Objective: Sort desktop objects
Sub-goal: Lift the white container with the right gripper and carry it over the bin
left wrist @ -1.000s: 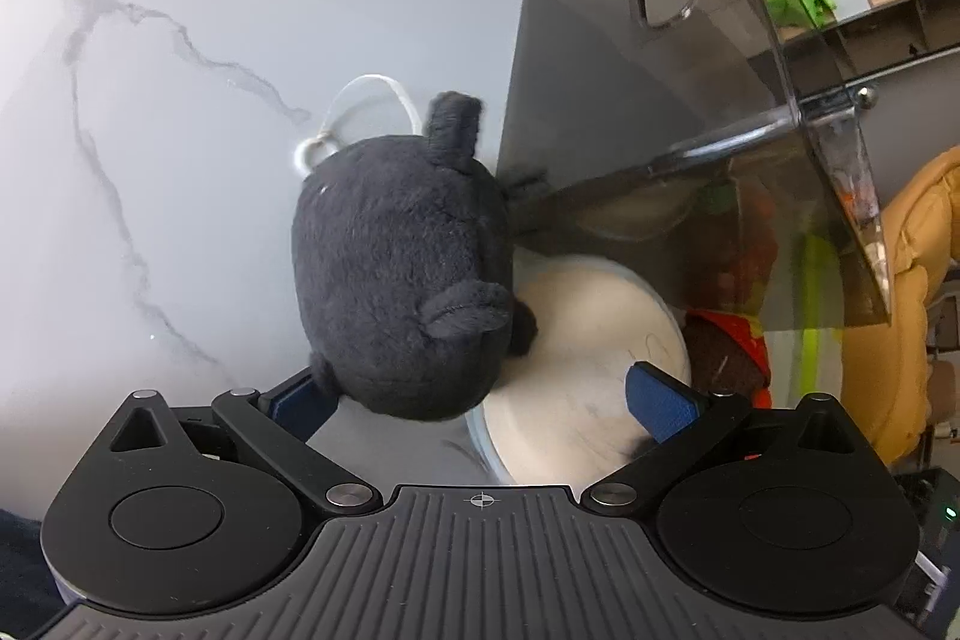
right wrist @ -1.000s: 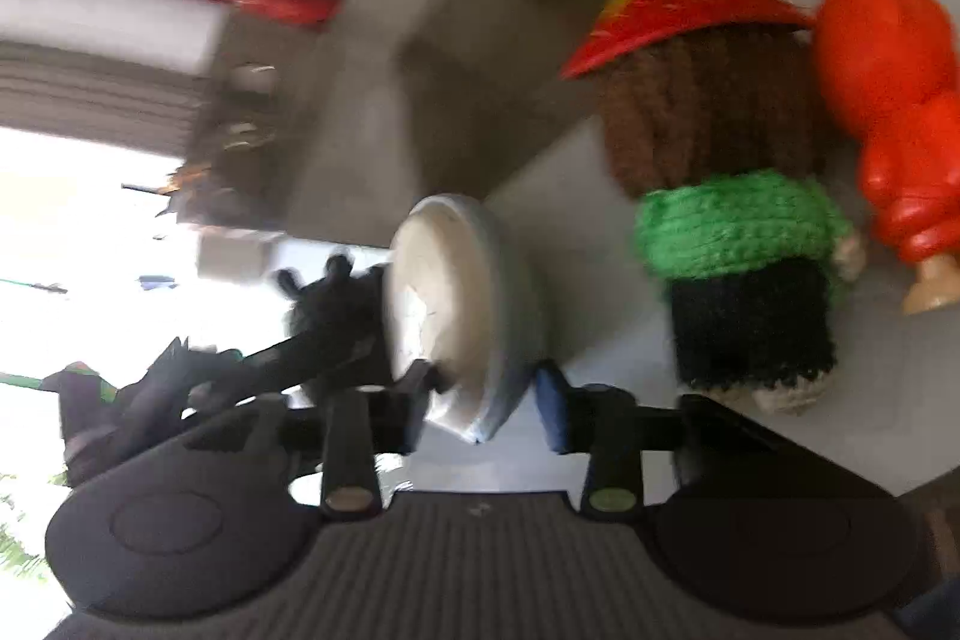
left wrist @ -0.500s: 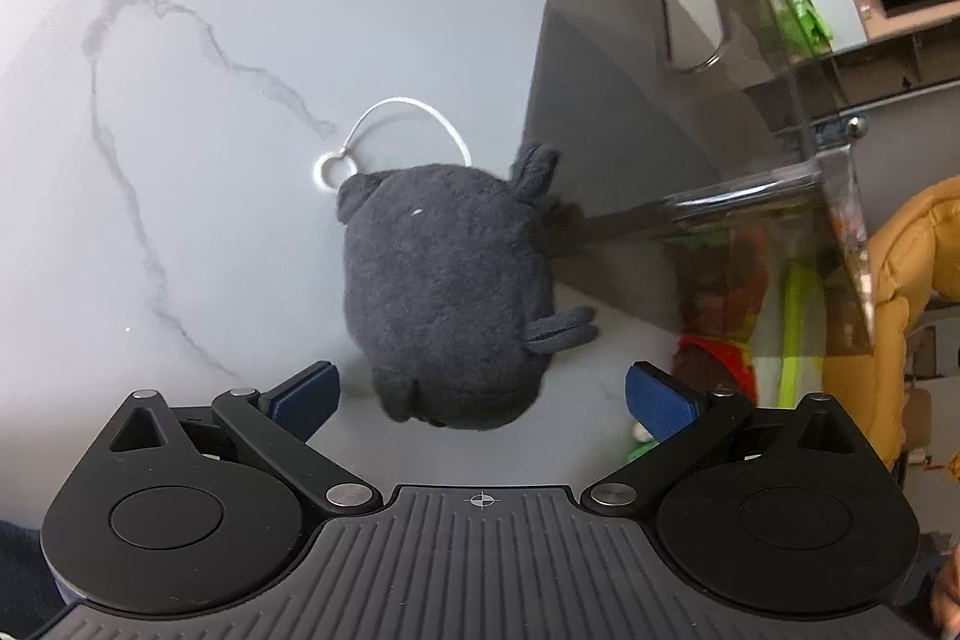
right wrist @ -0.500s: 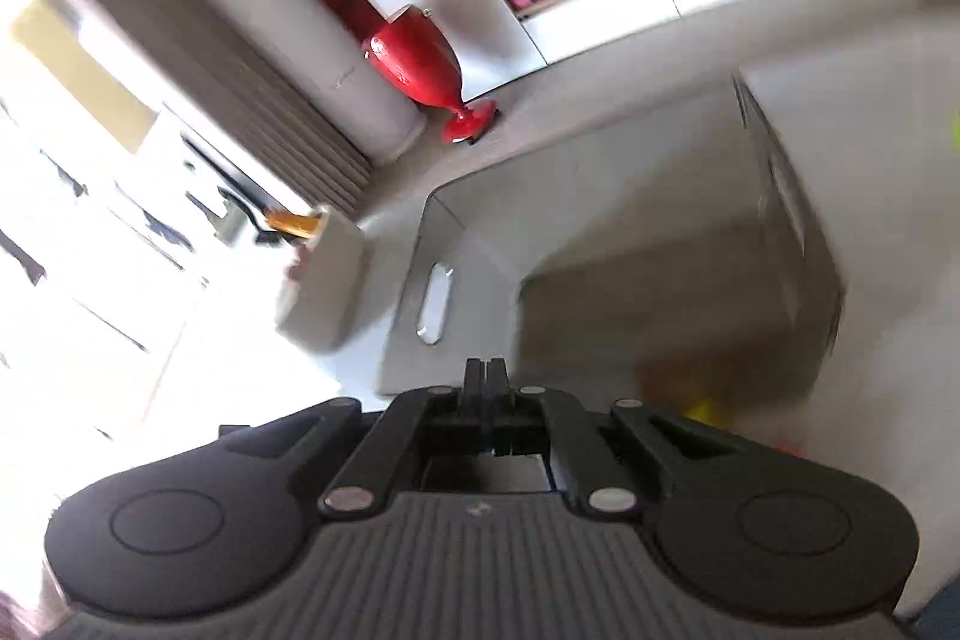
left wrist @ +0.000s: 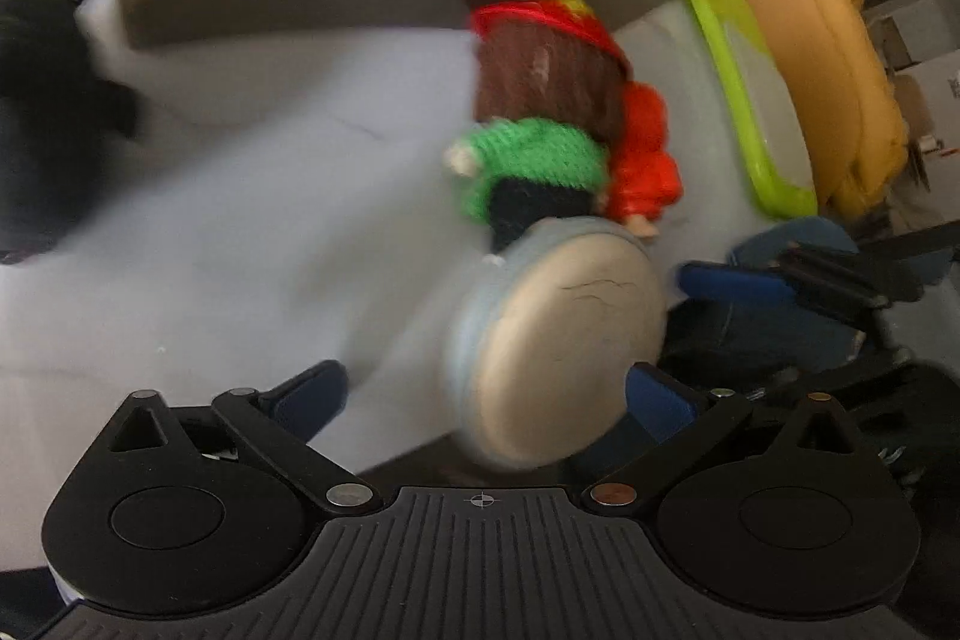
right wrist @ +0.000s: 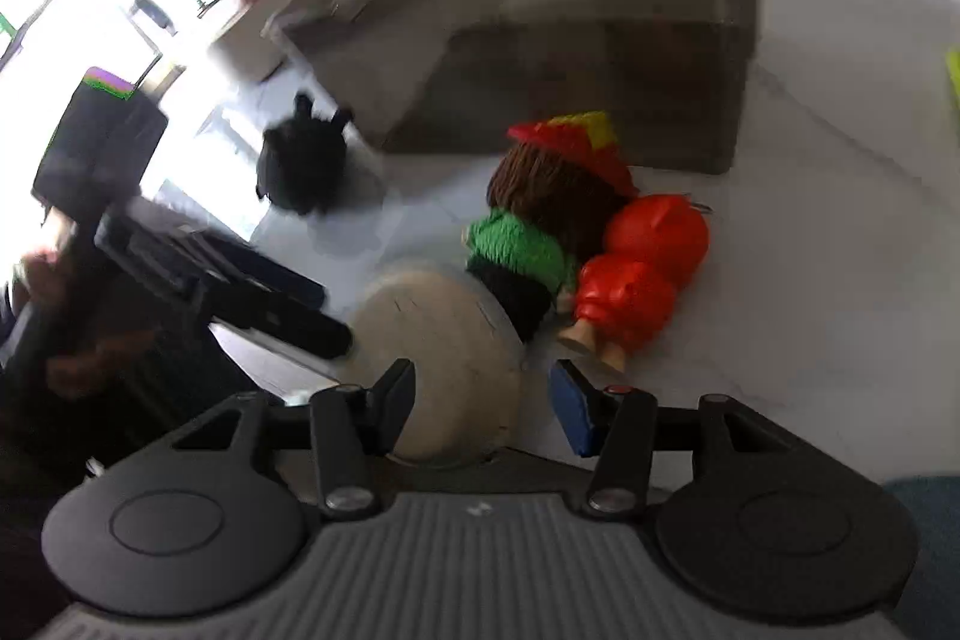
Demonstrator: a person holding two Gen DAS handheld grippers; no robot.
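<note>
A round beige disc with a pale blue rim (left wrist: pixel 564 340) lies near the table's front edge, also in the right wrist view (right wrist: pixel 444 352). My left gripper (left wrist: pixel 486 394) is open, its jaws either side of the disc. My right gripper (right wrist: pixel 483 394) is open, the disc between its fingers; whether they touch it is unclear. A knitted doll (right wrist: pixel 540 220) with red hat and green top lies beside a red figurine (right wrist: pixel 636 274). A black plush toy (right wrist: pixel 303 166) lies left of them. A smoky transparent bin (right wrist: pixel 570 40) stands behind.
A lime green frame (left wrist: pixel 738 100) lies at the right of the white marble table (left wrist: pixel 240 220). A yellow padded chair (left wrist: pixel 840 40) stands beyond the table edge. The other gripper's blue-padded fingers (left wrist: pixel 774 280) show at right.
Both views have swung quickly to the disc and dolls. The left gripper has left the black plush, now far left. The right gripper, shut half a second ago, is now open around the disc.
</note>
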